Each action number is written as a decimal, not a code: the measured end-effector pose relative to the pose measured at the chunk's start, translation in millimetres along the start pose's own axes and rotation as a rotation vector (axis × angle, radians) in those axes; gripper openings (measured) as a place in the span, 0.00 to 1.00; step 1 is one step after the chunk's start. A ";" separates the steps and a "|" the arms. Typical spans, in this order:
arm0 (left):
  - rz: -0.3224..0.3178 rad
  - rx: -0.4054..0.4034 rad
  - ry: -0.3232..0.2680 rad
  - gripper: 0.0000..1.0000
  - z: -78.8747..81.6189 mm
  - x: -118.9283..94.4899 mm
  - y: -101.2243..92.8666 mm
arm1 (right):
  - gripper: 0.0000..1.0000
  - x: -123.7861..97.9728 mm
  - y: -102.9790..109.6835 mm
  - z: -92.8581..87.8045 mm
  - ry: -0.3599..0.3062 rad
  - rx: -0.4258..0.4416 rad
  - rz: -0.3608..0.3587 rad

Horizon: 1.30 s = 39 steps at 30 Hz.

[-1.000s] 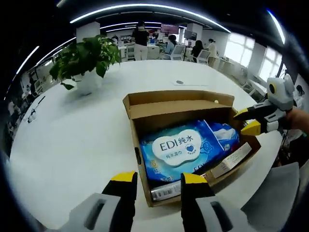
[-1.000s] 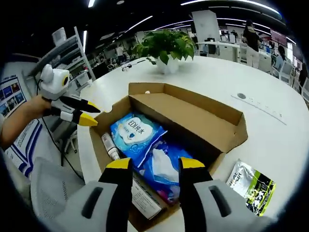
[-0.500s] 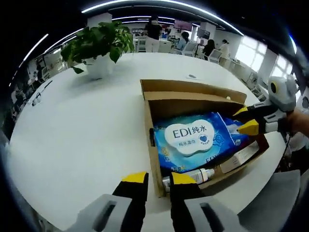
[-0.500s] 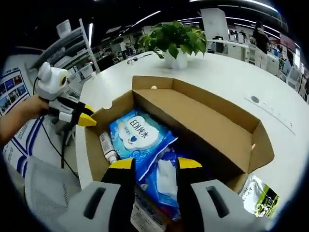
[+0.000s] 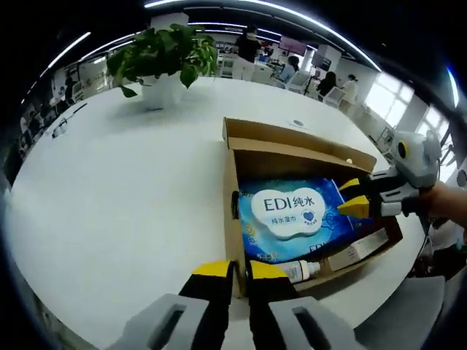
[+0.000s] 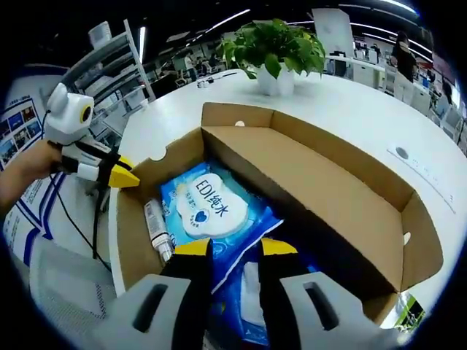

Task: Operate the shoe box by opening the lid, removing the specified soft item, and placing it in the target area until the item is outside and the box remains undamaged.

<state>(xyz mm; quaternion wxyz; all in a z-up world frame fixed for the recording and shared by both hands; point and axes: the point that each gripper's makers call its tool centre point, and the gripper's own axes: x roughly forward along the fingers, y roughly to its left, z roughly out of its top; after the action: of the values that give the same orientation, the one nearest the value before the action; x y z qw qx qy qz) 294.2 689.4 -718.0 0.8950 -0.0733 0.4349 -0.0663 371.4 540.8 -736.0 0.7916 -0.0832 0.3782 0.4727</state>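
The open cardboard shoe box lies on a white table with its lid folded back. On top inside is a blue pack of EDI wipes. A second blue pack lies beside it. My left gripper is shut on the box's near side wall at a corner. My right gripper hangs open inside the box, its jaws low over the end of the wipes pack, with blue wrapper between them.
A small bottle and a flat carton lie along the box's inner wall. A potted plant stands on the round table. A grey chair is at the table's edge. People stand in the office behind.
My left gripper's jaws have narrowed and closed on the box wall. My right gripper has come lower and further into the box, its jaws narrowing over the wipes pack.
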 end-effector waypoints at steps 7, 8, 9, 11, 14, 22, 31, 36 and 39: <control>0.003 0.004 0.000 0.07 0.6 -0.2 -0.9 | 0.06 3.7 -6.2 3.2 -0.004 0.039 -0.021; 0.004 0.006 0.000 0.07 0.7 -0.1 -0.8 | 0.05 3.4 -6.0 2.7 0.000 0.048 -0.019; 0.005 0.006 0.000 0.07 0.9 -0.1 -0.5 | 0.04 3.5 -5.1 3.1 -0.002 0.069 -0.014; 0.006 0.006 -0.001 0.07 1.1 0.0 -0.2 | 0.03 2.9 -4.3 3.6 -0.003 0.092 -0.010; 0.007 0.006 -0.002 0.07 1.3 -0.1 0.1 | 0.01 -0.2 -1.3 5.2 -0.007 0.085 -0.006; 0.005 0.010 0.000 0.07 1.8 0.3 0.6 | 0.00 -10.0 5.2 10.1 -0.028 0.073 -0.005; 0.005 0.019 0.007 0.07 1.7 0.7 0.9 | 0.00 -25.1 -2.5 11.3 -0.037 0.038 -0.035; 0.006 0.020 0.009 0.07 1.4 0.0 0.4 | 0.00 -37.0 -5.1 12.2 -0.042 0.026 -0.043; 0.008 0.023 0.010 0.07 1.2 0.0 0.3 | 0.00 -46.3 -7.2 9.1 -0.039 -0.009 -0.056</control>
<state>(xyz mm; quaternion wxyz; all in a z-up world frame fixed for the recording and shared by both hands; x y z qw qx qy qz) 295.2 689.8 -717.3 0.8939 -0.0609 0.4389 -0.0680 369.6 509.7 -699.8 0.8114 -0.0881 0.3580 0.4535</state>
